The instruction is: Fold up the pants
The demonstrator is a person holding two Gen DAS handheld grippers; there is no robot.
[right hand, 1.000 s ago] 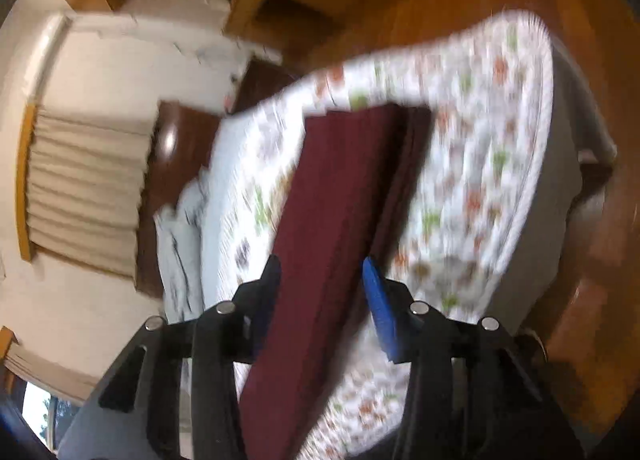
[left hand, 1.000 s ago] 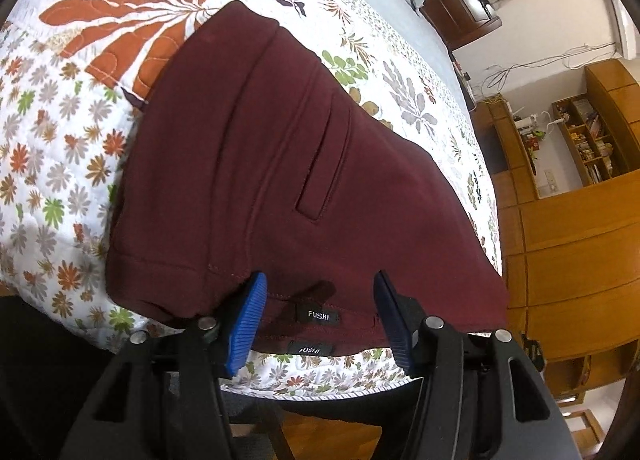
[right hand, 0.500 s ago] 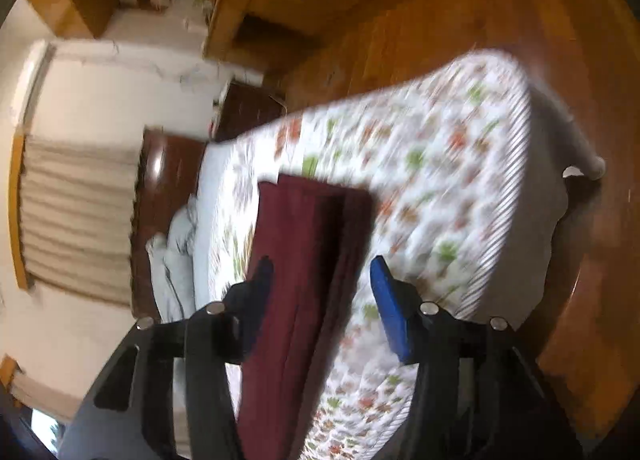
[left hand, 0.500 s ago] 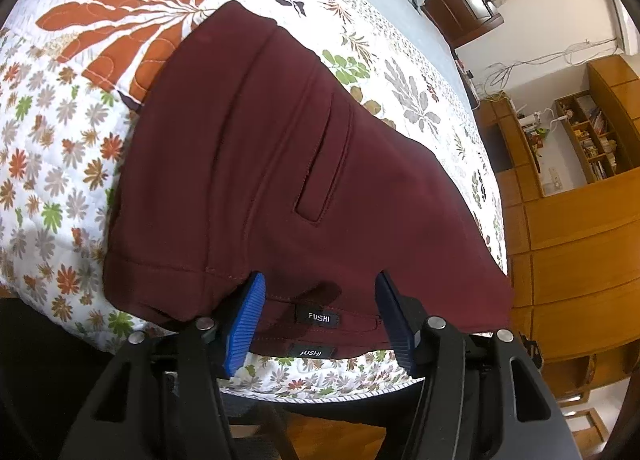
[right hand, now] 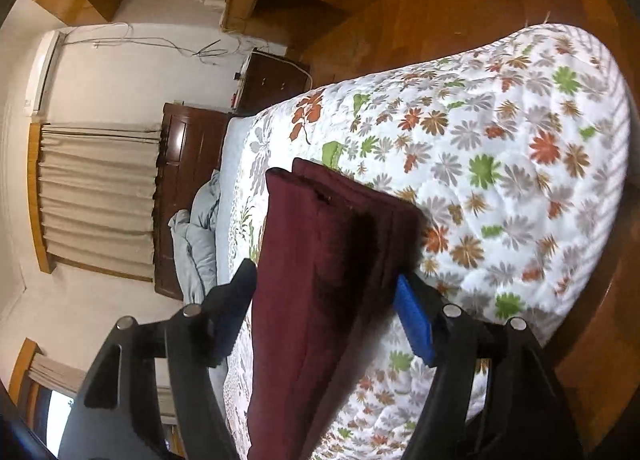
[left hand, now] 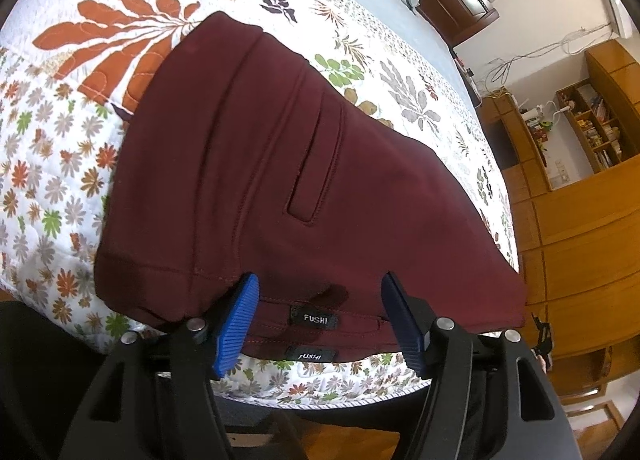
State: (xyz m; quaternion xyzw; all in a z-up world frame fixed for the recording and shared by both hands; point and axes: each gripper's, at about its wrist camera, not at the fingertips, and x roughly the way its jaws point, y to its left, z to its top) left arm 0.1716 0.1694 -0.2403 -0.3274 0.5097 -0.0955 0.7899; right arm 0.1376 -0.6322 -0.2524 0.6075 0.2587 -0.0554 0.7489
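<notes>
The maroon pants (left hand: 280, 163) lie folded on the floral quilt (left hand: 48, 147) near its foot edge; soft and limp (likely light), they look best pinched at the doubled waistband. Both the left gripper (left hand: 320, 320) and right gripper (right hand: 324, 300) stand with jaws apart, holding nothing. Two waistband tags (left hand: 314, 320) read "FUSHI".

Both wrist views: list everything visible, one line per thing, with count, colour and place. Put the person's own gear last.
Pants: one pair, maroon, folded on the quilt at the bed's edge, two black FUSHI labels at the waistband.
Quilt: one, white with floral print, covering the bed.
Blanket: one, grey, bunched near the headboard.
Headboard: one, dark brown wood, at the bed's far end.
Curtain: one, beige, by the wall.
Shelves: one unit, light wood, on the wall.
Left gripper: black with blue pads, jaws open at the waistband.
Right gripper: black with blue pads, jaws open astride the folded pants.
</notes>
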